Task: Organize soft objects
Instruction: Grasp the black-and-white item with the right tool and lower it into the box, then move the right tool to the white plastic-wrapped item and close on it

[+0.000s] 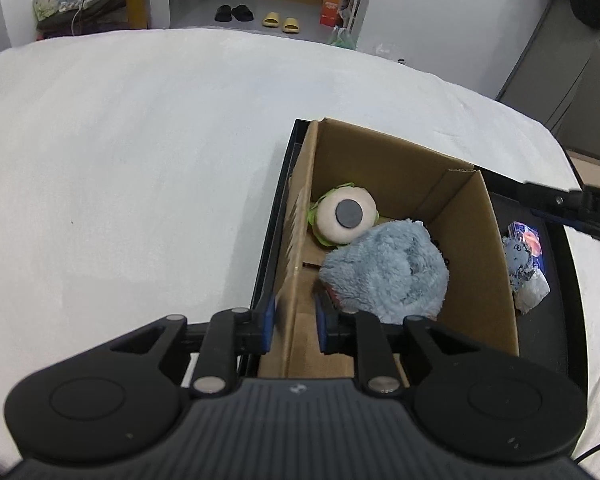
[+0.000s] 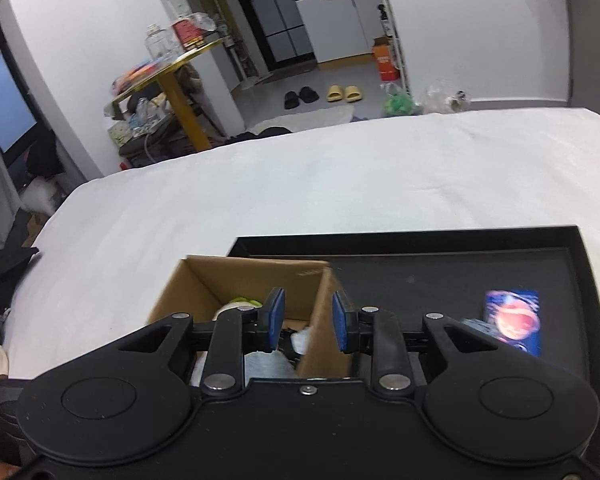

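An open cardboard box (image 1: 384, 160) stands on a black tray (image 1: 560, 292) on a white sheet. Inside it lie a green plush with one big white eye (image 1: 346, 216) and a fluffy light-blue plush (image 1: 384, 272). My left gripper (image 1: 295, 328) straddles the box's near left wall, one blue pad outside and one inside, with a gap showing at the inner pad; it is open. My right gripper (image 2: 307, 318) straddles the right wall of the box (image 2: 320, 312), its pads clear of the cardboard, and is open too. The plush toys are mostly hidden in the right wrist view.
A bright printed card (image 2: 512, 320) and a small blue patterned item with clear wrap (image 1: 524, 276) lie on the tray (image 2: 420, 276) to the right of the box. The white sheet (image 1: 140, 160) spreads wide to the left and beyond. Slippers (image 1: 280, 22) and clutter sit on the floor farther off.
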`<action>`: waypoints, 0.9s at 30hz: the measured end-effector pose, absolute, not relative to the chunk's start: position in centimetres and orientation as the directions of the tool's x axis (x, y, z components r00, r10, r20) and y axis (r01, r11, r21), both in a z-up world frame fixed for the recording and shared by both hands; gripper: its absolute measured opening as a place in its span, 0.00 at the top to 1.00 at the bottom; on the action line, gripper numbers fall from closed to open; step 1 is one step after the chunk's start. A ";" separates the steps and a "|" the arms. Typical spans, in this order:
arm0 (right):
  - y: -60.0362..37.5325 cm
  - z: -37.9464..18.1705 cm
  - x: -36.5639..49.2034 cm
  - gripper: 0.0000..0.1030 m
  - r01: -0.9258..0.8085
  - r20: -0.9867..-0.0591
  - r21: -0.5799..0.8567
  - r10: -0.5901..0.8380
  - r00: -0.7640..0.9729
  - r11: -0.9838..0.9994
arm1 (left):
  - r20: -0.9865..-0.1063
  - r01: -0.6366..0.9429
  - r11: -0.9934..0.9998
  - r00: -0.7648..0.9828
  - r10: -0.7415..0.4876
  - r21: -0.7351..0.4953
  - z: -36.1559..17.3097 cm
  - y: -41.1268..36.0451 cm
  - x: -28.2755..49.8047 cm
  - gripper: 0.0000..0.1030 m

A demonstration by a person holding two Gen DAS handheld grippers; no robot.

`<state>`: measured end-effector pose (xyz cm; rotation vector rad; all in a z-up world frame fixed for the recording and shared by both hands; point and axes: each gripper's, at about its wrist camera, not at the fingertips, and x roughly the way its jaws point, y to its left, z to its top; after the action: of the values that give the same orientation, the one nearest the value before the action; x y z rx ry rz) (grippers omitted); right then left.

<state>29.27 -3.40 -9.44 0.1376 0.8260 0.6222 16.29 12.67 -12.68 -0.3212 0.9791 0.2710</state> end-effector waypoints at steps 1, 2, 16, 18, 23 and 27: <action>-3.7 -9.6 29.4 0.72 -0.455 -0.648 0.353 0.564 0.511 0.818 | -0.846 -0.363 0.922 0.527 0.086 -0.133 -12.5 12.5 16.4 0.74; -4.3 -9.7 29.4 0.70 -0.445 -0.652 0.356 0.560 0.511 0.822 | -0.846 -0.364 0.923 0.526 0.090 -0.128 -12.3 12.4 16.5 0.67; -11.0 -12.4 29.4 0.32 -0.350 -0.682 0.334 0.480 0.552 0.875 | -0.815 -0.372 0.925 0.557 0.159 -0.074 -10.7 9.1 16.3 0.31; -11.7 -13.2 29.4 0.27 -0.341 -0.686 0.324 0.467 0.558 0.882 | -0.814 -0.384 0.920 0.558 0.163 -0.079 -11.1 8.9 16.2 0.30; -12.6 -15.4 29.1 0.23 -0.327 -0.698 0.309 0.446 0.561 0.893 | -0.814 -0.416 0.906 0.551 0.184 -0.076 -11.8 8.7 16.0 0.29; -12.6 -17.1 28.7 0.24 -0.324 -0.704 0.279 0.422 0.571 0.904 | -0.809 -0.437 0.897 0.550 0.206 -0.068 -12.0 8.6 16.1 0.29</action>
<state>28.71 -12.63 -17.10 0.1234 0.8577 0.4393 16.06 8.59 -12.03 -0.2758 0.9138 0.3861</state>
